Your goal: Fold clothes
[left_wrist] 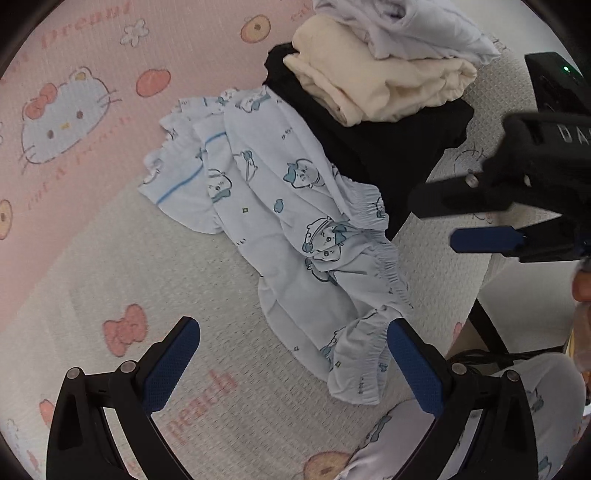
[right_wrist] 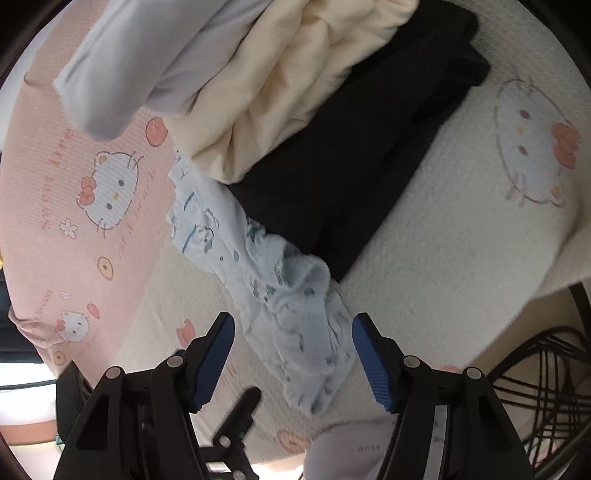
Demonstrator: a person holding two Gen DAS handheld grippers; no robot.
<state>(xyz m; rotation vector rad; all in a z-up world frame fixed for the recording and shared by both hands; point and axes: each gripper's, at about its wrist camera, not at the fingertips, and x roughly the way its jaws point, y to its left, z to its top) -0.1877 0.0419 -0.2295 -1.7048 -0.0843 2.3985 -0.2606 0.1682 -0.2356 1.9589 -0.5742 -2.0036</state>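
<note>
Left wrist view, nearest first: the left gripper (left_wrist: 291, 363) hangs with its blue pads spread wide and nothing between them, above a cream and pink cartoon-cat sheet (left_wrist: 110, 258) that covers the work surface. The light blue printed garment (left_wrist: 295, 229) lies crumpled on the cream part, its gathered end just beside the right-hand pad, and runs away toward the pink band. Beyond it, a black garment (left_wrist: 388, 158) lies flat under a folded cream cloth (left_wrist: 369, 85) and a white cloth (left_wrist: 413, 29). The right gripper (left_wrist: 443, 218) reaches in from the right edge. In the right wrist view, the right gripper (right_wrist: 293, 354) stands wide apart, the printed garment's (right_wrist: 295, 314) bunched end lying between the pads, unpinched. A black wire rack (right_wrist: 546, 387) shows past the sheet's edge.
</note>
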